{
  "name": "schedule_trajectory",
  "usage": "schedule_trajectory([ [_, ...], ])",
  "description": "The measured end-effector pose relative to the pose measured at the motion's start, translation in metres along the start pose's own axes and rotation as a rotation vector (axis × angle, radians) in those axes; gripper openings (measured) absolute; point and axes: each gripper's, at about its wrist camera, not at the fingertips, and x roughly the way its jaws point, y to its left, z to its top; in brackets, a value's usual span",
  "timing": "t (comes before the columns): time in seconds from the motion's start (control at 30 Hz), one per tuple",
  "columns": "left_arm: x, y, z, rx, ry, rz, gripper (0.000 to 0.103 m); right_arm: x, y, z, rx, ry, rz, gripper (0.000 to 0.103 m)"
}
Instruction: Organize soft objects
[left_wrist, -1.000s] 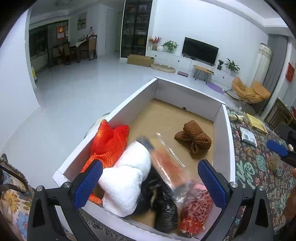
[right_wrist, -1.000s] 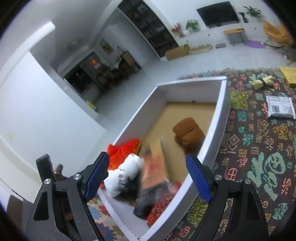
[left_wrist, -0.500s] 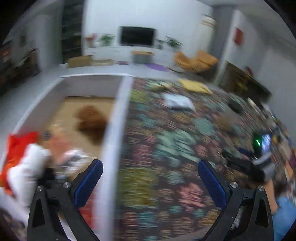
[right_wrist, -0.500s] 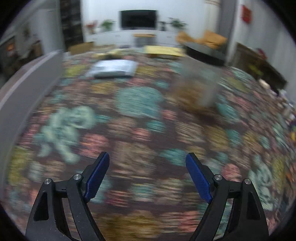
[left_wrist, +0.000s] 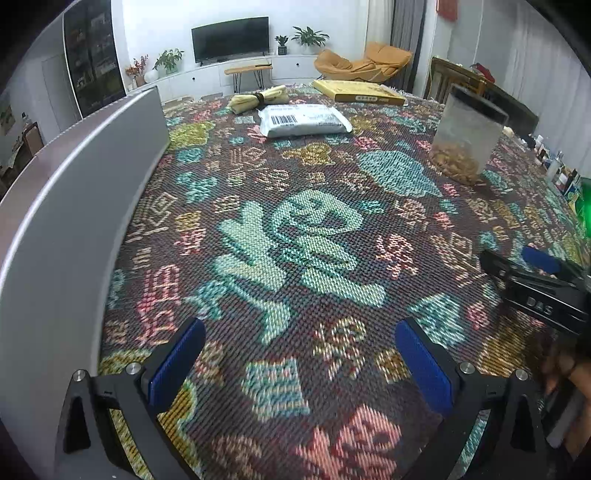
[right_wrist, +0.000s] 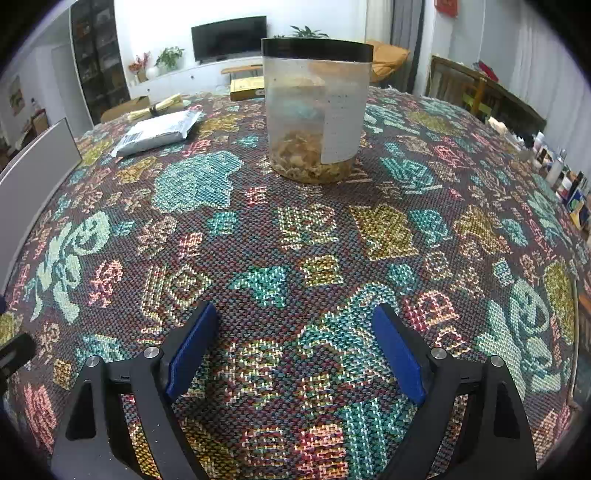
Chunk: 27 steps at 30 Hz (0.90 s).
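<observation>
My left gripper is open and empty, low over the patterned tablecloth. The white box's outer wall stands along its left; the inside of the box is hidden. A grey plastic mailer bag and a tied beige roll lie at the far side. My right gripper is open and empty, facing a clear plastic jar with a black lid. The mailer bag lies to the jar's left. The right gripper also shows at the right edge of the left wrist view.
A yellow flat box lies at the far edge of the table. The clear jar stands at the right in the left wrist view. Small bottles and items line the table's right edge. The white box wall is at the left.
Both grippers have swung right, away from the white box with the soft toys, and now look over the tablecloth. Both stayed open and empty.
</observation>
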Motion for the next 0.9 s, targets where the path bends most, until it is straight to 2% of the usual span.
schedule_trajectory([
  [0.17,0.022,0.002,-0.003,0.008,0.042,0.023,0.103,0.0,-0.001,0.0,0.001,0.0,0.0,0.089],
  [0.37,0.022,0.005,-0.008,-0.003,-0.012,0.02,0.103,0.001,-0.001,0.0,0.001,0.0,0.001,0.089],
  [0.9,0.022,0.005,-0.008,-0.003,-0.019,0.019,0.103,0.001,-0.001,0.0,0.001,0.0,0.001,0.089],
])
